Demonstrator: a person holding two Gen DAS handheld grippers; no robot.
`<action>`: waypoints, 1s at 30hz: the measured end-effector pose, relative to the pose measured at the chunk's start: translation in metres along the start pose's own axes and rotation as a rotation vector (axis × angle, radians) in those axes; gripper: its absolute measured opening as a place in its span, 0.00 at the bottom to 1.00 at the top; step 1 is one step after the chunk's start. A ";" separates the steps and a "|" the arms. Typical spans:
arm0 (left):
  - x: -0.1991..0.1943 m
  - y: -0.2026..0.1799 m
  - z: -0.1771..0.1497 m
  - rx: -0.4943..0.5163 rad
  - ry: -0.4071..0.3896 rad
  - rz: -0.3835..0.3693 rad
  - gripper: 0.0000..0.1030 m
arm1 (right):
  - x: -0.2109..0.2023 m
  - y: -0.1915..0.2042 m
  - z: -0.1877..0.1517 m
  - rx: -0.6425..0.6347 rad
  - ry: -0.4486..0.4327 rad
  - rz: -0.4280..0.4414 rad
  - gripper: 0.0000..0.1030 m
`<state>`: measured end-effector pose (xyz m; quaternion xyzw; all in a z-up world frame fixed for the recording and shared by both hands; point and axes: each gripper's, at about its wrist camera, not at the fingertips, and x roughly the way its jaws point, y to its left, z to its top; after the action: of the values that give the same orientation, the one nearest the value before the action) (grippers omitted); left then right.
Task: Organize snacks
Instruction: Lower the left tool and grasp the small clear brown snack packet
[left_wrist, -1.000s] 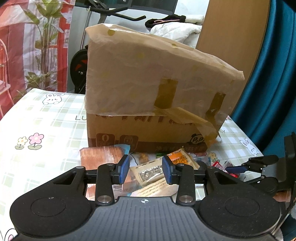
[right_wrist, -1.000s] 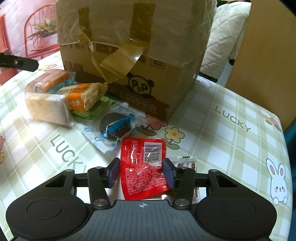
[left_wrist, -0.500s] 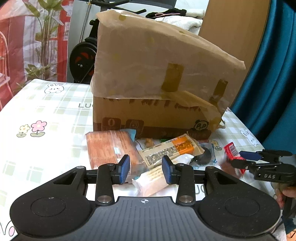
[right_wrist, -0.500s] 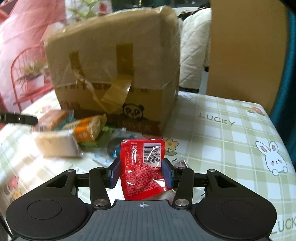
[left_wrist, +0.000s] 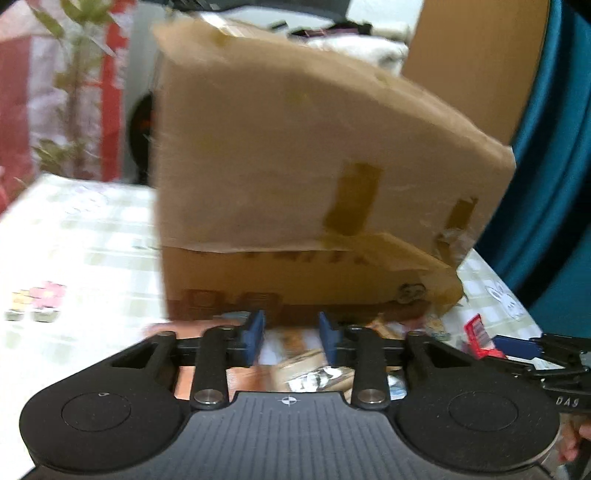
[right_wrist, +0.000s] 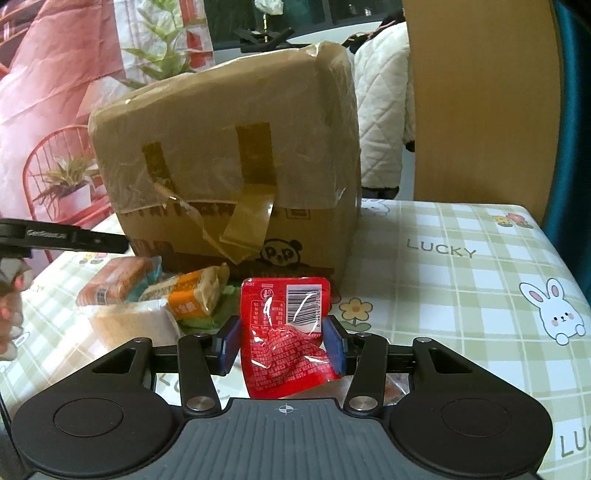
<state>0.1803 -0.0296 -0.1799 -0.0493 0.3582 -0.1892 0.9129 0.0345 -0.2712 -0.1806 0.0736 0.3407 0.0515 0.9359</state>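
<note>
My right gripper (right_wrist: 282, 345) is shut on a red snack packet (right_wrist: 286, 332) and holds it above the table in front of the taped cardboard box (right_wrist: 229, 177). The packet also shows in the left wrist view (left_wrist: 478, 334). My left gripper (left_wrist: 291, 338) is open and empty, close to the box (left_wrist: 314, 184), above a pile of snacks (left_wrist: 310, 369). In the right wrist view the pile holds a brown bread pack (right_wrist: 114, 284), an orange-labelled pack (right_wrist: 195, 297) and a pale bread pack (right_wrist: 136, 321).
The checked tablecloth (right_wrist: 461, 288) covers the table. A wooden board (right_wrist: 476, 92) and a teal curtain (left_wrist: 554, 147) stand behind the right side. A red chair (right_wrist: 48, 173) and a plant stand far left.
My right gripper has lifted the red packet off the table and raised it. My left gripper has moved forward toward the box; its view is now blurred.
</note>
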 end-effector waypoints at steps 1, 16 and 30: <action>0.009 -0.002 0.001 0.004 0.019 0.001 0.22 | 0.001 0.000 0.000 0.001 0.000 -0.002 0.43; 0.077 -0.024 -0.008 0.057 0.138 0.095 0.17 | -0.003 -0.006 -0.001 0.031 -0.012 -0.008 0.43; -0.040 -0.018 0.002 0.042 -0.071 0.034 0.17 | -0.047 0.004 0.040 -0.014 -0.184 -0.021 0.43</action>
<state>0.1488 -0.0309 -0.1492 -0.0308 0.3224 -0.1792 0.9290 0.0242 -0.2787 -0.1198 0.0679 0.2537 0.0371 0.9642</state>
